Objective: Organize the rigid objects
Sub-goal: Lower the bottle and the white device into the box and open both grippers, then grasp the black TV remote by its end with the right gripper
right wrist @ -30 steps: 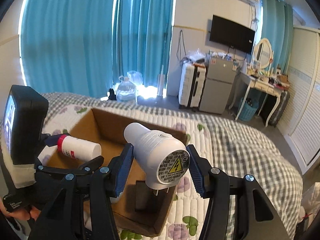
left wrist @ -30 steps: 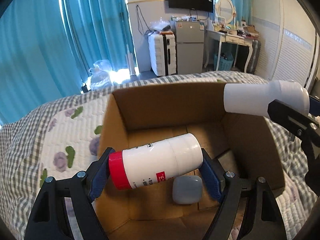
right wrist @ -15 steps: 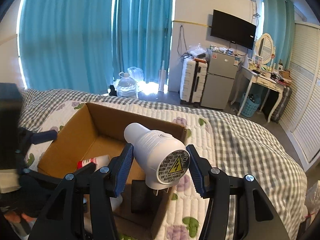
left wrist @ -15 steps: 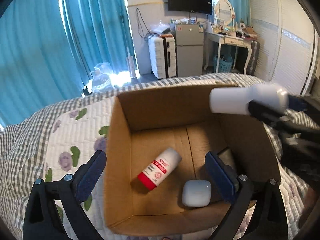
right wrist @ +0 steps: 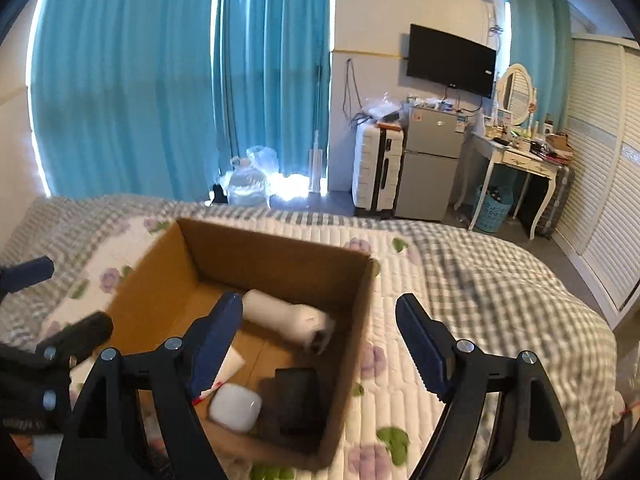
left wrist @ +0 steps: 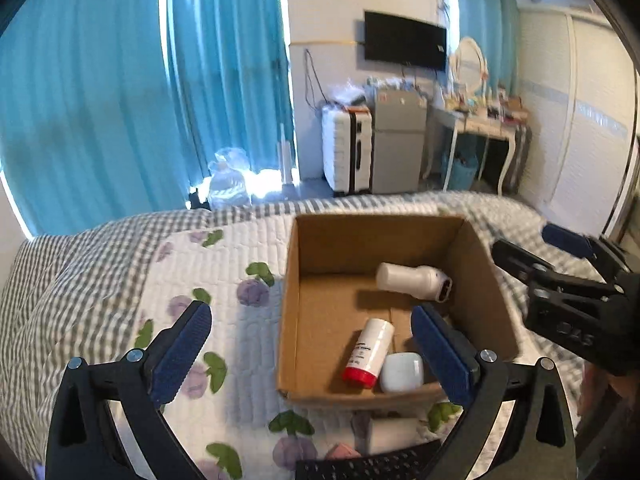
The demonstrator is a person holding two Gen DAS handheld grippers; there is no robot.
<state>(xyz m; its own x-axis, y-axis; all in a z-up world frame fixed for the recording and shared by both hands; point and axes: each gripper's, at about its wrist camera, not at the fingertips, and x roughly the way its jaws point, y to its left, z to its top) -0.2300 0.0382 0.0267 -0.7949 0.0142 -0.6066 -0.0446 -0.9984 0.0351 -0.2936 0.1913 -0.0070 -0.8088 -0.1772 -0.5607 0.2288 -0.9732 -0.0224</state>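
An open cardboard box sits on the bed. Inside lie a white hair dryer, a white bottle with a red cap, a white rounded case and a black object. My left gripper is open and empty, above the box's near left corner. My right gripper is open and empty, above the box's right wall; it also shows in the left wrist view at the right of the box.
The bed has a floral quilt and a grey checked blanket. A white item and a dark keyboard-like edge lie in front of the box. Curtains, suitcase, fridge and a dressing table stand beyond the bed.
My right gripper opened and let go of the hair dryer, which now lies in the box. Both grippers pulled back and up. The bottle, dropped earlier by the left gripper, rolled slightly.
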